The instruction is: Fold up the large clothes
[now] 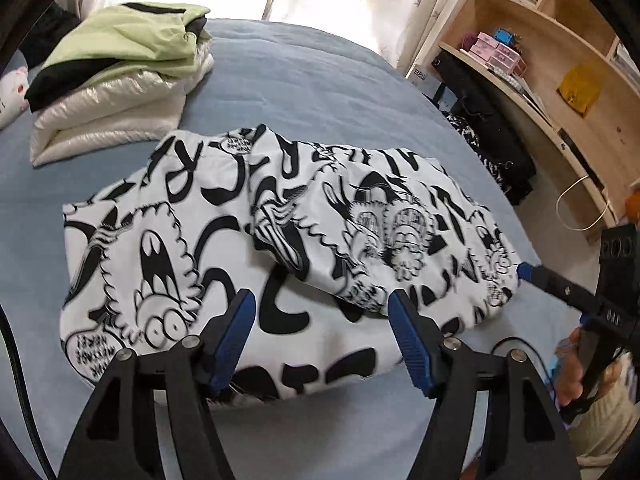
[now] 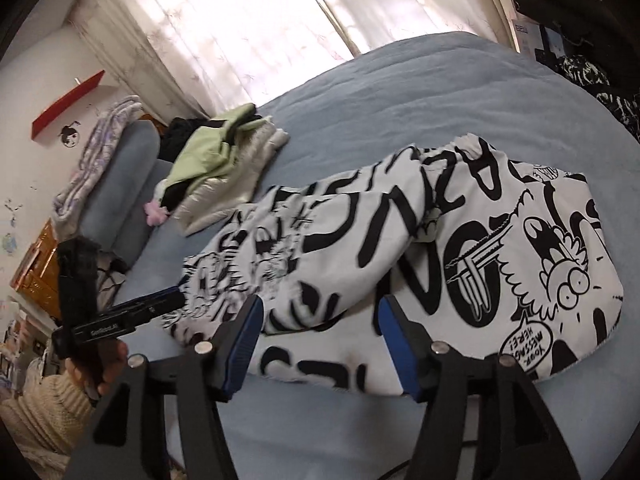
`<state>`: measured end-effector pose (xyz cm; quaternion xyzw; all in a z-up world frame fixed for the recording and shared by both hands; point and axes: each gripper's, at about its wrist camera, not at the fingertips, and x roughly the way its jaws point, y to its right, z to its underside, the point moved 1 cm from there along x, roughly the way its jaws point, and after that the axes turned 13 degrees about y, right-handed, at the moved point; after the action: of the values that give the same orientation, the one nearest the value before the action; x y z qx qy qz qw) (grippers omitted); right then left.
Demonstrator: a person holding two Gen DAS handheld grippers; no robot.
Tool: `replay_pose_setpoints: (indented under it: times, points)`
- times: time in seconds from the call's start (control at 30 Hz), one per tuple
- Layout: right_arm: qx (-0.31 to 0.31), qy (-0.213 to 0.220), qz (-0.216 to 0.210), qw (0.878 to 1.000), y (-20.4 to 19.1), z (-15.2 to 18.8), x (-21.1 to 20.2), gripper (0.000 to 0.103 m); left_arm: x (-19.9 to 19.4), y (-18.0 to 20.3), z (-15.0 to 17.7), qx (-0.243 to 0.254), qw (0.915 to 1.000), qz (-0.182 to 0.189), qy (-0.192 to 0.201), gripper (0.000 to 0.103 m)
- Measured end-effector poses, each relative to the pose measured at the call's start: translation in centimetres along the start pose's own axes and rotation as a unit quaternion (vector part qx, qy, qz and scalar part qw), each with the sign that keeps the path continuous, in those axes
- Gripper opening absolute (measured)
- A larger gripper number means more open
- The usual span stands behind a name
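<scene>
You are well into this job. The black-and-white cartoon top (image 1: 280,248) lies on the blue bed (image 1: 300,80), in the middle of the left wrist view, and it already looks folded: a sleeve part lies across the body, and the whole thing is a short, thick bundle. I think one more fold or a little tidy-up may be left, and then it can go on the pile. That is only my guess.

In the upper left of the left wrist view sits a stack of folded clothes (image 1: 120,76), a green one on top of a shiny white one. Those look done.

Your left gripper (image 1: 322,312) has its blue fingers spread wide over the near edge of the top, with nothing pinched between them. Your right gripper (image 2: 318,320) is the same in its own view: wide apart, over the near edge, holding nothing.

For boxes and shelves: a wooden shelf (image 1: 560,52) stands at the upper right of the left wrist view. It holds pink boxes (image 1: 496,52), a yellow bag (image 1: 580,88) and some books. An orange box (image 2: 38,264) is at the left edge of the right wrist view; I cannot see inside it.
</scene>
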<state>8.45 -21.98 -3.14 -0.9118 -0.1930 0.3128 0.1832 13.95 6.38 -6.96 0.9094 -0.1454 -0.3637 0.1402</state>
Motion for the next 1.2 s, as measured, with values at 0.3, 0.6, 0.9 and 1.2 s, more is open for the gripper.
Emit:
replay_pose_setpoints:
  times: [0.3, 0.6, 0.9, 1.2]
  points:
    - [0.007, -0.017, -0.023, 1.0, -1.3, 1.5, -1.4, 0.061, 0.0, 1.4, 1.0, -0.005, 0.9997, 0.016, -0.016, 0.067]
    - [0.079, -0.043, -0.013, 0.996, 2.2, 1.4, 4.6, 0.061, 5.3, -1.8, 0.2, -0.07, 0.9965, 0.013, -0.043, 0.067]
    - [0.197, -0.045, -0.041, 0.978, 7.0, -0.6, 10.6, 0.061, 10.3, -4.1, -1.3, -0.132, 0.9885, 0.036, -0.064, 0.067]
    - [0.264, -0.029, -0.047, 0.963, 11.3, -4.3, 14.7, 0.06, 13.1, -3.5, -1.5, -0.113, 0.9896, 0.044, -0.078, 0.067]
